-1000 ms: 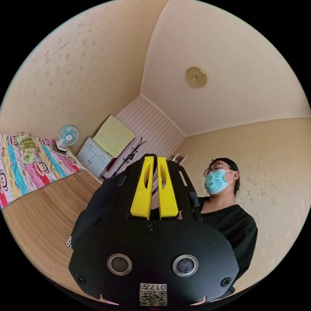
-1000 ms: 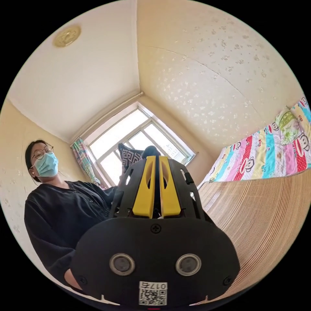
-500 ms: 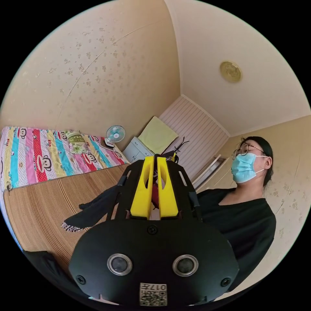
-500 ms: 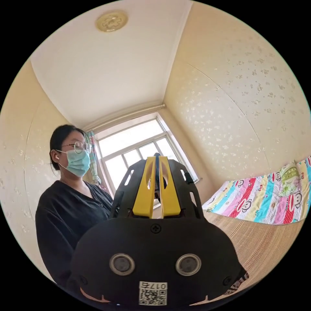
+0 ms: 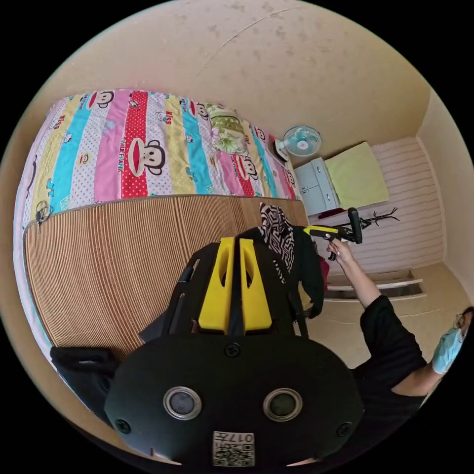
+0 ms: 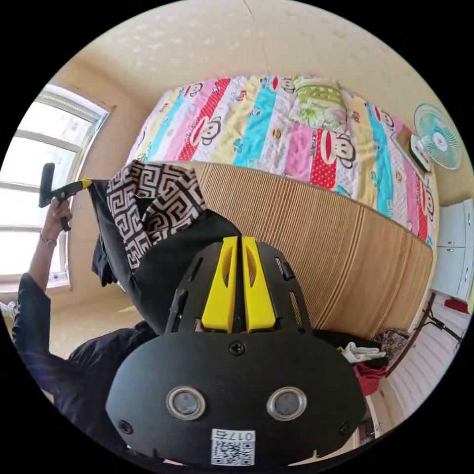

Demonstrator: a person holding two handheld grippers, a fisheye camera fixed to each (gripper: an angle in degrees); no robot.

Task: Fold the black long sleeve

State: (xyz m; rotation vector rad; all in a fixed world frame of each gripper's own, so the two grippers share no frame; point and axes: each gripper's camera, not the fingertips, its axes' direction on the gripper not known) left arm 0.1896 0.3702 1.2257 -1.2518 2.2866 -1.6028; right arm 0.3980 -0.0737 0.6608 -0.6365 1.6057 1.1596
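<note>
With both pairs of my yellow jaws pressed nearly together, each grips black cloth: my left gripper (image 5: pixel 236 245) and my right gripper (image 6: pixel 237 243) pinch the black long sleeve (image 6: pixel 148 232) between their tips. The garment hangs stretched in the air between my two hands, its black-and-white patterned lining turned outward. Below it lies a woven straw mat (image 5: pixel 123 256) on the bed, bordered by a striped cartoon quilt (image 6: pixel 276 133). Further off stand a small fan (image 5: pixel 301 140) and a grey cabinet (image 5: pixel 316 185).
</note>
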